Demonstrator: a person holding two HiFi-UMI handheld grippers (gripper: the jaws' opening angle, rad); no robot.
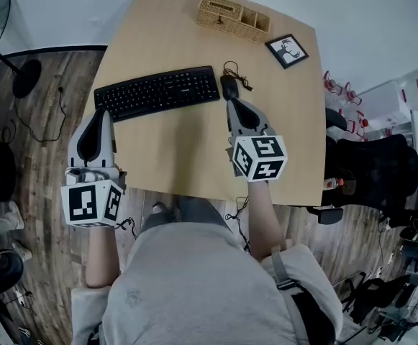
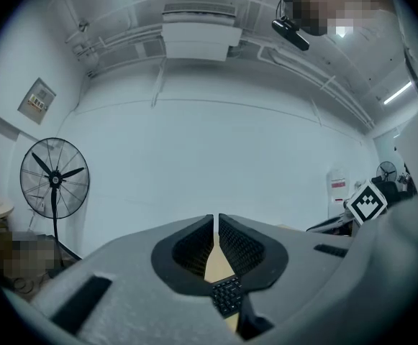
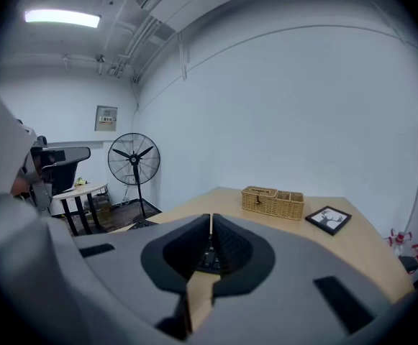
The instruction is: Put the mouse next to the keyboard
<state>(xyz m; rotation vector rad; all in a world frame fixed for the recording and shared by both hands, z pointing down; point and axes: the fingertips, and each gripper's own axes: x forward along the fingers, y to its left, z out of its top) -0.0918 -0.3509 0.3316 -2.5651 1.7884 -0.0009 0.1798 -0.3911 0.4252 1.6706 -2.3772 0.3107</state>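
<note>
Mouse (image 1: 229,87) lies just right of the keyboard (image 1: 158,91); placement appears complete. Right gripper (image 1: 234,103) sits just behind it, jaws together and empty. Left gripper (image 1: 101,113) is likewise closed on nothing. Advisable: draw straight back, clear of the cable (image 1: 239,73). Bare counter (image 1: 187,157) behind gives room; its near edge is close

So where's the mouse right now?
Head view: the mouse lies on the table at the right end of the keyboard, just ahead of the right gripper.
</note>
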